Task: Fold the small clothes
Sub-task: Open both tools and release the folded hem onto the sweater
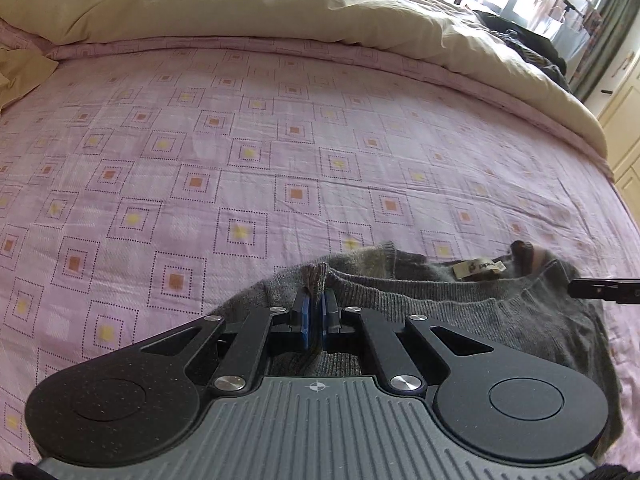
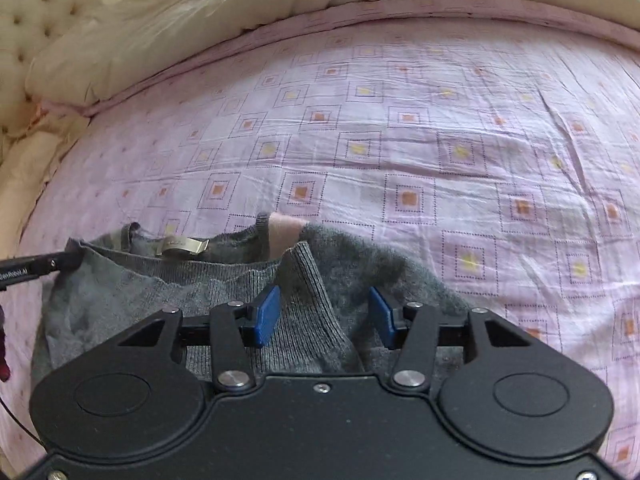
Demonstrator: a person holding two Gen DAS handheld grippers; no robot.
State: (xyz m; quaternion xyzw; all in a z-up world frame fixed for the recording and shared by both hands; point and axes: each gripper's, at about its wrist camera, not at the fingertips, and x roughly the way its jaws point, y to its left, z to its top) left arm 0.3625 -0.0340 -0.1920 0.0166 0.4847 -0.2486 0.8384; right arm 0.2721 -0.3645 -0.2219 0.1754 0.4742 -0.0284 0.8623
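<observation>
A small grey knit sweater point(image 1: 480, 312) lies on the pink patterned bedsheet point(image 1: 240, 140), neckline and label facing up. My left gripper point(image 1: 316, 300) is shut on the ribbed shoulder edge at the collar's left end, a fold of knit pinched between its blue pads. In the right wrist view the same sweater point(image 2: 160, 292) spreads to the left. My right gripper point(image 2: 326, 312) stands open over the other shoulder; a ridge of ribbed knit rises between the blue pads point(image 2: 266, 312) without touching them. The left gripper's tip point(image 2: 52, 264) shows at the collar's far end.
A cream duvet point(image 1: 280, 4) is bunched along the far side of the bed. A tufted headboard point(image 2: 36, 24) stands at the upper left in the right wrist view. Dark clothes point(image 1: 532, 48) lie by the window. Cream cabinets point(image 1: 624, 120) stand right of the bed.
</observation>
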